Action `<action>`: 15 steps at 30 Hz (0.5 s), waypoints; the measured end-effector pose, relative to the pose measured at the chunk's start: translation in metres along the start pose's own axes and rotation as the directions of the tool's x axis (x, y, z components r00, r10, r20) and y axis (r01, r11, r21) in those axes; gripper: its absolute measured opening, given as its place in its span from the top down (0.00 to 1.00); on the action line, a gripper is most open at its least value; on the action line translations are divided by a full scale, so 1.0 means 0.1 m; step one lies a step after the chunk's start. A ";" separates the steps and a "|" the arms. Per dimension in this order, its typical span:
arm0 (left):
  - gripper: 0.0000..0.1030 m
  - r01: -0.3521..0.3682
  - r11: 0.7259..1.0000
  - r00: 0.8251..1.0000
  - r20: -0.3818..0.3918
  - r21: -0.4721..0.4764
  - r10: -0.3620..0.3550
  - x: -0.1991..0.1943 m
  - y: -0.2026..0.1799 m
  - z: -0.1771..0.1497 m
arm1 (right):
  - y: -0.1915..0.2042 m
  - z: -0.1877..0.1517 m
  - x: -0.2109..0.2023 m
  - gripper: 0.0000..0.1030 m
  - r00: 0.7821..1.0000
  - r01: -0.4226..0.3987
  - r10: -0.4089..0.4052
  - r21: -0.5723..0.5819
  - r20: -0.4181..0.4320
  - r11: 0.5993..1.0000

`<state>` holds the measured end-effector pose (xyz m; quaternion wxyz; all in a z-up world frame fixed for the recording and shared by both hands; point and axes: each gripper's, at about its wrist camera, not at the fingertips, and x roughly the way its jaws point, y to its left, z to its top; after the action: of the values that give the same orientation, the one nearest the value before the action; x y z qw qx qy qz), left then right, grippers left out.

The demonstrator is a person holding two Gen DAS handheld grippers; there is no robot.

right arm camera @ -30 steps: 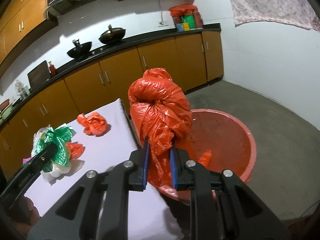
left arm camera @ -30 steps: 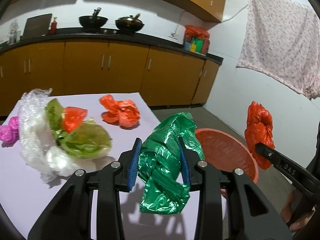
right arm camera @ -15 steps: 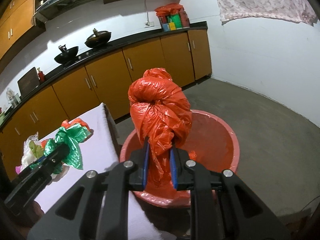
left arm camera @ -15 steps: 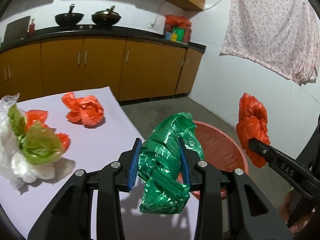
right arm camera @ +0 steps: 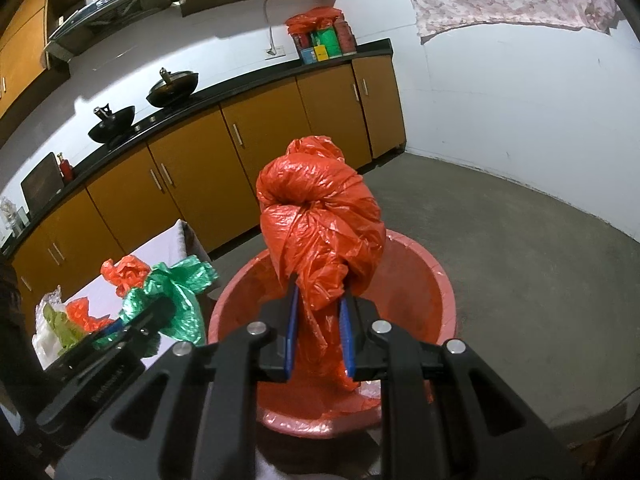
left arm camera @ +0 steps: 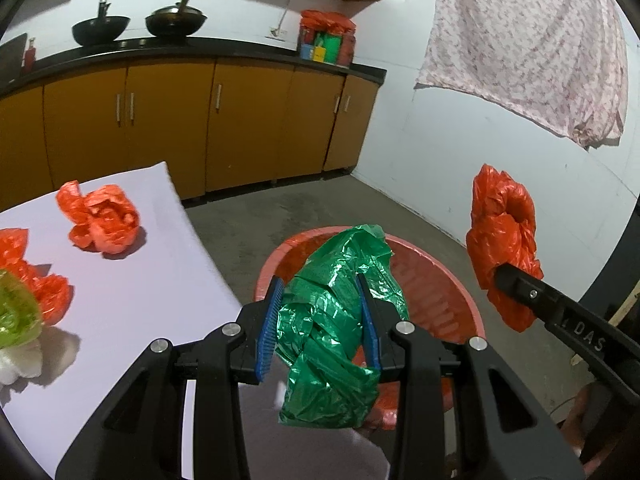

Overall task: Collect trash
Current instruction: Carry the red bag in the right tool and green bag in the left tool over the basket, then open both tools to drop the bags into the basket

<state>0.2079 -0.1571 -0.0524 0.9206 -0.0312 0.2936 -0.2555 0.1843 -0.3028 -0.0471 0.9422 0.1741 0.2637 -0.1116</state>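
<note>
- The left gripper (left arm camera: pixel 320 320), at lower centre of its own wrist view, is clamped on a crumpled green plastic bag (left arm camera: pixel 336 320), blue pads pressed to both sides of it
- In that view the green bag hangs in front of a red plastic basin (left arm camera: pixel 448 296) standing on the grey concrete floor (left arm camera: pixel 304 208), just right of the white-covered table (left arm camera: pixel 152 288)
- The right gripper (right arm camera: pixel 318 332), at lower centre of its wrist view, is closed tight on a bunched orange-red plastic bag (right arm camera: pixel 320 220) that rises above its fingers, with the basin behind and below it
- Seen from the left wrist, the same orange-red bag shows at right of frame, beside the basin's far side
- On the table at left of frame lie another crumpled orange bag (left arm camera: pixel 100 220) and, at the far left edge, a heap of orange, green and white plastic (left arm camera: pixel 28 300)
- Orange-brown kitchen cabinets (left arm camera: pixel 200 120) under a black counter fill the upper left; a patterned cloth (left arm camera: pixel 528 40) hangs on the white wall at upper right
</note>
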 end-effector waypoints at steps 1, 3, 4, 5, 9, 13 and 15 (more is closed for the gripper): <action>0.65 0.002 1.000 1.000 -0.003 0.003 -0.002 0.02 -0.01 0.00 | -0.01 0.00 0.02 0.82 1.000 0.000 0.000 0.002 -0.001 1.000; 0.65 0.008 1.000 1.000 -0.011 0.011 -0.007 0.08 -0.03 0.01 | -0.06 0.01 0.04 0.82 1.000 0.002 -0.002 0.005 -0.002 1.000; 0.65 0.010 1.000 1.000 -0.014 0.013 -0.010 0.11 -0.04 0.01 | -0.08 0.01 0.06 0.82 1.000 0.003 -0.002 0.008 -0.003 1.000; 0.65 0.013 1.000 1.000 -0.018 0.017 -0.012 0.15 -0.05 0.01 | -0.09 0.01 0.08 0.82 1.000 0.003 -0.003 0.011 -0.004 1.000; 0.65 0.021 0.999 0.999 -0.030 0.031 -0.020 0.24 -0.06 0.02 | -0.14 0.04 0.17 0.82 1.000 0.006 -0.006 0.028 -0.008 1.000; 0.64 0.024 0.999 0.999 -0.041 0.041 -0.022 0.34 -0.08 0.03 | -0.20 0.06 0.26 0.77 1.000 0.005 -0.004 0.044 -0.013 0.999; 0.57 0.025 0.999 0.999 -0.046 0.040 -0.023 0.37 -0.09 0.04 | -0.23 0.06 0.28 0.73 1.000 0.005 -0.004 0.053 -0.011 0.999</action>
<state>0.2316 -0.1831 -0.0667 0.9109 -0.0100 0.3090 -0.2733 0.2030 -0.3293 -0.0637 0.9354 0.1991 0.2664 -0.1198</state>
